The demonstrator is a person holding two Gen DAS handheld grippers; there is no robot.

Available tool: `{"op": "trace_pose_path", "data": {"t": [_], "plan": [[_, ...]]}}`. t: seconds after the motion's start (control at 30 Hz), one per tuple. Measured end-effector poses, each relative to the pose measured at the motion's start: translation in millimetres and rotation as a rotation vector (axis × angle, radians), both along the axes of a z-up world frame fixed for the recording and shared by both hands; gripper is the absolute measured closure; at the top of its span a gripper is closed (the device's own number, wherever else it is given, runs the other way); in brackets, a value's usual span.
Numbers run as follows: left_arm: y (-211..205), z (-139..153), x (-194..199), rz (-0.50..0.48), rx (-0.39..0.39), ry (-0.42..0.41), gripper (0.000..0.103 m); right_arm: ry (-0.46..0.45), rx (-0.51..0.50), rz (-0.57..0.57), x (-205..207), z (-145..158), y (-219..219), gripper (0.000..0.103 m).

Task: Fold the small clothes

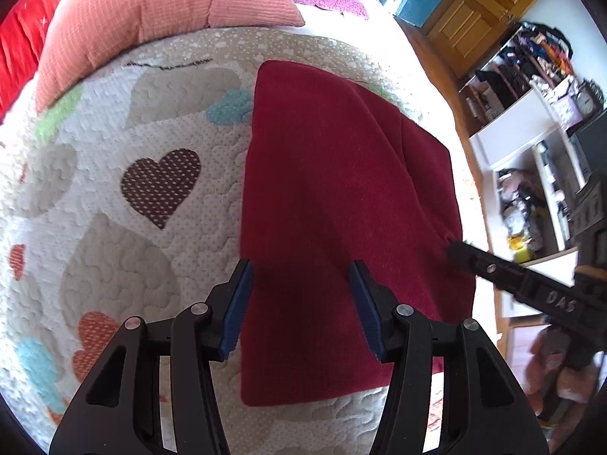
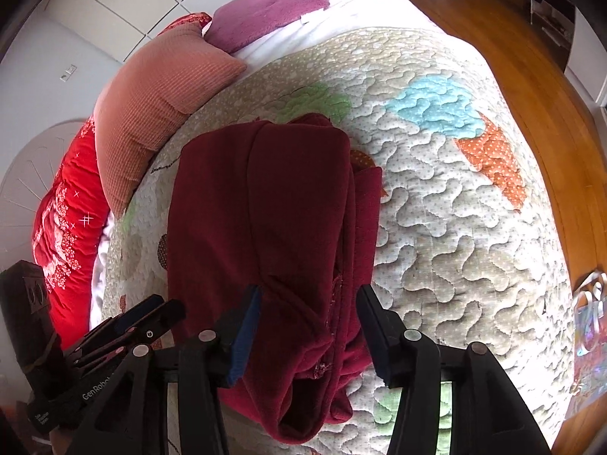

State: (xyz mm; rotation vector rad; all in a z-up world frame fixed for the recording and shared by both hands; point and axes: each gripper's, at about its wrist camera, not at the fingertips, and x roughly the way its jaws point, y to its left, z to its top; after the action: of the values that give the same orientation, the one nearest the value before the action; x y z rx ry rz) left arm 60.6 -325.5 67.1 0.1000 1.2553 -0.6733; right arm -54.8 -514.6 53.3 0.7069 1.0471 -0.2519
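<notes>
Dark red garment [image 1: 341, 204] lies on the quilt [image 1: 125, 227], folded at least once, flat on its left half, rucked along the right edge. Your left gripper [image 1: 299, 307] hangs over the near edge with jaws apart, cloth showing between the blue pads but neither pad pressing on it. Your right gripper [image 2: 309, 333] likewise stands with its jaws apart, straddling the bunched near corner, not clamped. No other piece is visible to fold, so judge this one as just laid down or about to be re-gripped. To do the step well, take each near corner cleanly, catch every layer, then carry both hands evenly toward 12 o'clock so the edges meet square; smooth the ridge at 2 o'clock first if you can. The left wrist view shows the tidy flat panel and the right gripper's finger touching the cloth's edge at 3 o'clock, and cluttered shelves [image 1: 531, 113] beyond. Only the right wrist view reveals the loose layers and the open pocket of fabric at 6 o'clock, plus the pink pillow [image 2: 159, 121] at 10 o'clock.
</notes>
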Motion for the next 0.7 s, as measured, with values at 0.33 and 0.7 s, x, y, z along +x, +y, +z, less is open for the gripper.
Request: {"op": "trace_pose_path", "data": {"t": [0.33,0.7], "plan": [[-4.4,-26.8,24.3,0.015,-0.087,0.076,0.028,-0.054,0.127,-0.041,14.3,-36.6,-15.7,0.030],[-4.3,-21.8,15.5,-0.011,-0.132,0.068,0.056,-0.089,0.065,0.013,24.5,-16.1,7.0,0.058]]}}
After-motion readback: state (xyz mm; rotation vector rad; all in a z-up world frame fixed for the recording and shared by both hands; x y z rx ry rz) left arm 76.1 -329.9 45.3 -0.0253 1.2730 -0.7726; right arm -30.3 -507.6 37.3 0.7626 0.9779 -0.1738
